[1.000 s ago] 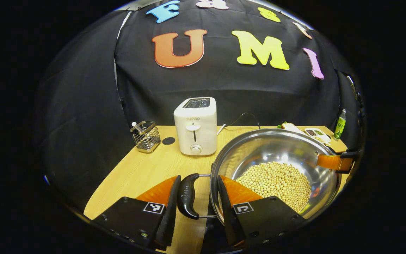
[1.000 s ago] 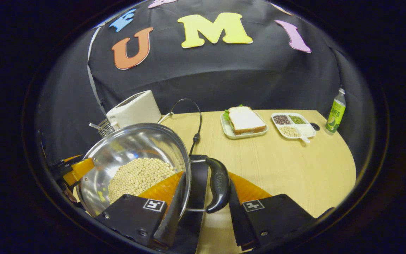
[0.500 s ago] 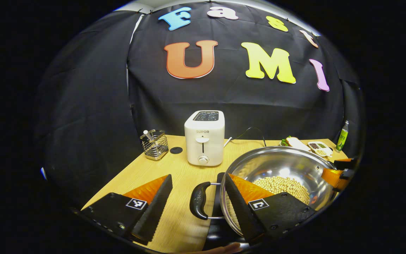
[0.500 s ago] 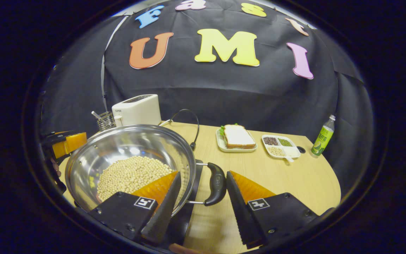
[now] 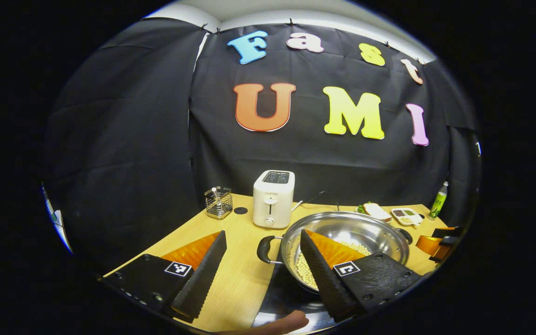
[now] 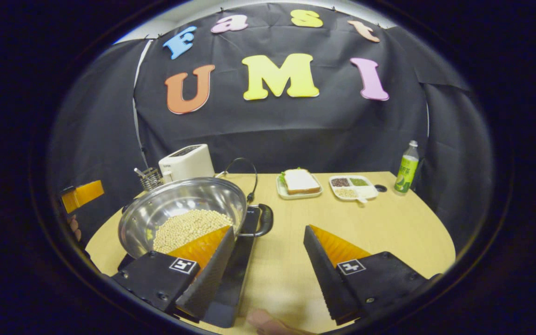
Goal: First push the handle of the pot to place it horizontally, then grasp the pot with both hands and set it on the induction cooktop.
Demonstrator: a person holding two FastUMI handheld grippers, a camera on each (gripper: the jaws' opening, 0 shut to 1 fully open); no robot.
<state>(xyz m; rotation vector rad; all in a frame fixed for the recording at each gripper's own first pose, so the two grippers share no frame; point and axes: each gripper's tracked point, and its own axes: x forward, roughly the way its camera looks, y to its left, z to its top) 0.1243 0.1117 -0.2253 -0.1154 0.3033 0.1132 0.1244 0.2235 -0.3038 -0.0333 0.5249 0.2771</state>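
Now the shiny round steel pot (image 5: 348, 232) full of small pale beans (image 6: 189, 228) sits on the flat black induction cooktop (image 6: 231, 274), on the smooth wooden table (image 6: 365, 223). Its curved black handles (image 6: 265, 219) stick out sideways. The left gripper (image 5: 261, 274) and the right gripper (image 6: 268, 274) both hang wide apart, holding nothing. A white boxy toaster (image 5: 272, 197) stands by the black cloth wall.
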